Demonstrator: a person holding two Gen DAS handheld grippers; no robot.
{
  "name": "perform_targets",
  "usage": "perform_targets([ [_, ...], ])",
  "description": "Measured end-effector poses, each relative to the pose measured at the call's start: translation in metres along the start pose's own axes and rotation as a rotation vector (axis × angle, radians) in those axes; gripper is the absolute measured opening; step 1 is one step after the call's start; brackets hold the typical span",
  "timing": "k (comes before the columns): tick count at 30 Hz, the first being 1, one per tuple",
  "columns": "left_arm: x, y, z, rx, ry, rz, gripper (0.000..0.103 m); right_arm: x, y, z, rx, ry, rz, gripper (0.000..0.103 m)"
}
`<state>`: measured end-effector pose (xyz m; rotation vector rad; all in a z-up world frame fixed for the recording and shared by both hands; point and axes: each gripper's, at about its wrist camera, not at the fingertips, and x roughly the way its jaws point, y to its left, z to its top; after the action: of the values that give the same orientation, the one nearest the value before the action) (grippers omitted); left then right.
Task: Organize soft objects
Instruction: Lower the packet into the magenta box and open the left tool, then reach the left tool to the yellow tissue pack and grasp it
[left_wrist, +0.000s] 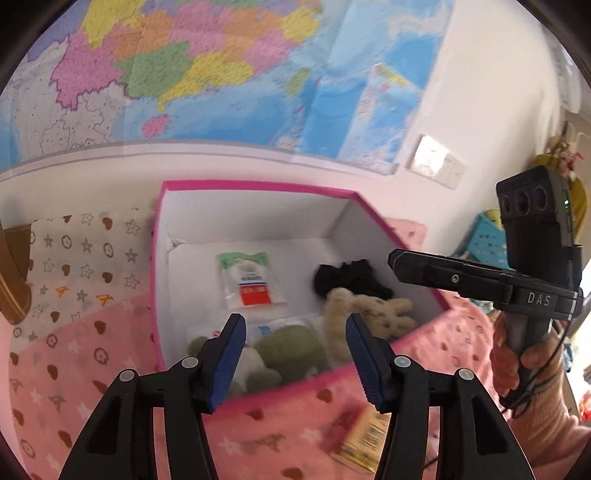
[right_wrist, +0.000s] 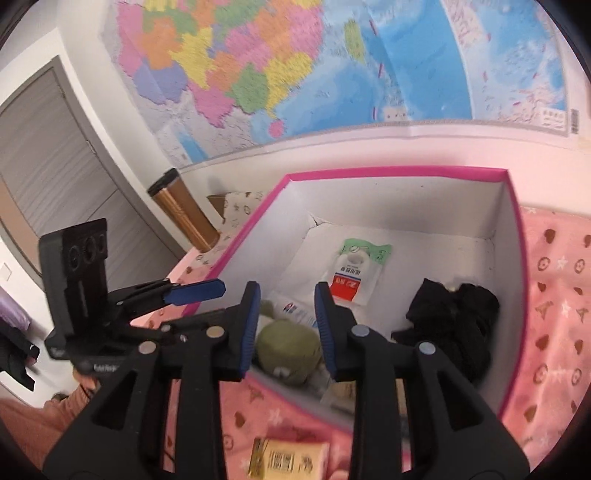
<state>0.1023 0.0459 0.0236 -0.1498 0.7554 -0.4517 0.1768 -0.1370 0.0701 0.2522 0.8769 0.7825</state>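
Note:
A pink-rimmed white box (left_wrist: 255, 186) (right_wrist: 399, 171) stands on a pink patterned blanket. Inside lie a green plush toy (left_wrist: 291, 347) (right_wrist: 288, 347), a beige plush toy (left_wrist: 369, 314), a black cloth (left_wrist: 351, 282) (right_wrist: 454, 325) and white packets (left_wrist: 247, 284) (right_wrist: 356, 273). My left gripper (left_wrist: 293, 325) is open and empty above the box's near side. My right gripper (right_wrist: 286, 295) is open and empty above the box's near edge. Each gripper shows in the other's view, the right one (left_wrist: 399, 264) at the right, the left one (right_wrist: 218, 290) at the left.
A yellow packet (left_wrist: 365, 439) (right_wrist: 291, 459) lies on the blanket (left_wrist: 74, 369) (right_wrist: 554, 314) in front of the box. A copper flask (right_wrist: 184, 214) stands at the back left. A map (left_wrist: 221, 74) covers the wall. A blue basket (left_wrist: 487, 240) is at the right.

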Motion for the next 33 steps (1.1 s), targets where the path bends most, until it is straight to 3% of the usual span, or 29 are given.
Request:
perform_targets([
  [5,-0.02,-0.024,-0.016,0.05,-0.018,-0.063,0.059,-0.041,0.006,-0.022,-0.016,-0.04,0.012,0.045],
  [12,-0.011,-0.045,-0.048,0.063,0.063,-0.098,0.059,-0.065,0.002,-0.062,-0.006,0.0,-0.013,0.047],
  [22,0.016,-0.042,-0.092,-0.028,0.198,-0.112,0.059,-0.039,-0.015,-0.123,0.048,0.137,-0.063,0.047],
  [30,0.034,-0.043,-0.111,-0.064,0.279,-0.124,0.057,-0.016,-0.019,-0.135,0.058,0.182,-0.05,0.047],
  [33,0.04,-0.046,-0.114,-0.055,0.304,-0.128,0.051,-0.007,-0.017,-0.136,0.044,0.198,-0.056,0.047],
])
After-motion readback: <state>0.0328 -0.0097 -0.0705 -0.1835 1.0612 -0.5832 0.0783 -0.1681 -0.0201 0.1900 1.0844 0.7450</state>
